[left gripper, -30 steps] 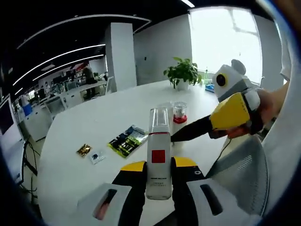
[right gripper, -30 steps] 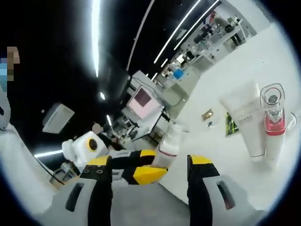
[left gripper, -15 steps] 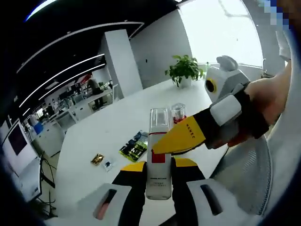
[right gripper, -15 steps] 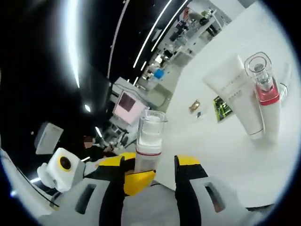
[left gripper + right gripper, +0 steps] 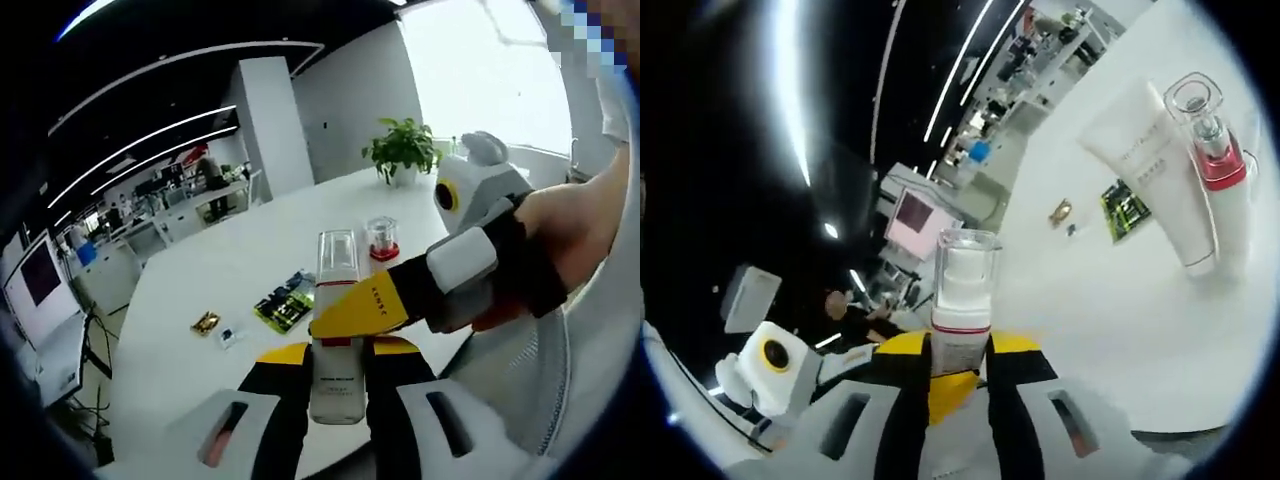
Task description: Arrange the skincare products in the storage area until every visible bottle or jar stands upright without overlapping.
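In the left gripper view, the left hand-held gripper [image 5: 337,375] rises from the bottom with its black, yellow-tipped jaws drawn in close and clamped on the lower body of a tall white pump bottle with a clear square cap and a red square label [image 5: 337,330]. The bottle stands upright between the jaws, lifted above the white round counter [image 5: 200,300]. On the counter to the left lie a small gold foil sachet [image 5: 206,322] and, near it, a green and black flat packet [image 5: 283,303]. Farther back, just right of the bottle's cap, stands a small clear jar with a red base [image 5: 382,238]. From the right the right hand-held gripper [image 5: 352,314] comes in, held by a person's hand [image 5: 560,250], its yellow jaw lying against the bottle at the red label.

In the right gripper view, the same bottle [image 5: 962,310] sits between the right hand-held gripper's [image 5: 958,385] jaws, which are closed in tight on its neck, just below the clear cap. To the right on the counter [image 5: 1120,320] stand a white squeeze tube [image 5: 1155,180] and, just beside it, a clear-capped bottle with a pink collar [image 5: 1215,150].
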A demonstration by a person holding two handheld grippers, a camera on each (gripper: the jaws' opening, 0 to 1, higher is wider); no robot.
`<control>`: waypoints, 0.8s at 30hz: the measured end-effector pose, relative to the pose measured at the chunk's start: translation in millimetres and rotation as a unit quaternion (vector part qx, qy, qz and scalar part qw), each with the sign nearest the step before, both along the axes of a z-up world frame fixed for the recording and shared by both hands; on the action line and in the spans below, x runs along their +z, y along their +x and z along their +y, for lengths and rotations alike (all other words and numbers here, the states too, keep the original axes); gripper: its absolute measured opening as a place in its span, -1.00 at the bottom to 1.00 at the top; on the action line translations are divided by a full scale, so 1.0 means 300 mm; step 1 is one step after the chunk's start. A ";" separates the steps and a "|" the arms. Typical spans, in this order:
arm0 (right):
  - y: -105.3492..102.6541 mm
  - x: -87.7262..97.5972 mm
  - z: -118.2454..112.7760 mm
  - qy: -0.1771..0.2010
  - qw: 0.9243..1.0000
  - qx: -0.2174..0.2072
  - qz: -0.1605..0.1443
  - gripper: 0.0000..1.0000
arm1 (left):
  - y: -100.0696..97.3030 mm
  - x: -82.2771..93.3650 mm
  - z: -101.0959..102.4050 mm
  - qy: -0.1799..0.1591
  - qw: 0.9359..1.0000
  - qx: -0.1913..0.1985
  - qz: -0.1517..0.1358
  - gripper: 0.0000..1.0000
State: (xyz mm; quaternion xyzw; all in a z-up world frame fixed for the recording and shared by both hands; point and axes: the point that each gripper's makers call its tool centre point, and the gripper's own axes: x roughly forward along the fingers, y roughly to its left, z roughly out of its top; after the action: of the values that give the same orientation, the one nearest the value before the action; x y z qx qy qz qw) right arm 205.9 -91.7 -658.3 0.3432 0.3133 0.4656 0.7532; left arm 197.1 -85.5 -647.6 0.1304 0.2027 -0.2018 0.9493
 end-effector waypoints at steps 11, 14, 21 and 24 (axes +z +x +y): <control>-0.022 0.020 0.016 -0.032 0.997 0.036 -0.067 -0.62 | 0.002 -0.028 0.018 -0.022 1.000 0.000 0.009 -0.49; -0.023 0.020 0.013 -0.038 0.995 0.045 -0.081 -0.62 | -0.005 -0.033 0.006 -0.029 0.999 -0.011 0.016 -0.46; -0.002 0.030 -0.017 -0.072 0.982 0.073 -0.157 -0.62 | -0.022 -0.047 -0.041 -0.054 0.997 -0.049 0.030 -0.19; 0.002 0.029 -0.040 -0.094 0.968 0.103 -0.210 -0.62 | -0.031 -0.044 -0.054 -0.082 0.994 -0.055 0.038 -0.10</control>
State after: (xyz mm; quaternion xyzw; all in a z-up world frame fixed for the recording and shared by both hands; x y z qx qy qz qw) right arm 206.6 -103.7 -649.7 0.1310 0.2246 0.5707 0.7789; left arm 187.9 -101.7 -660.8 0.0558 0.2138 -0.2746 0.9358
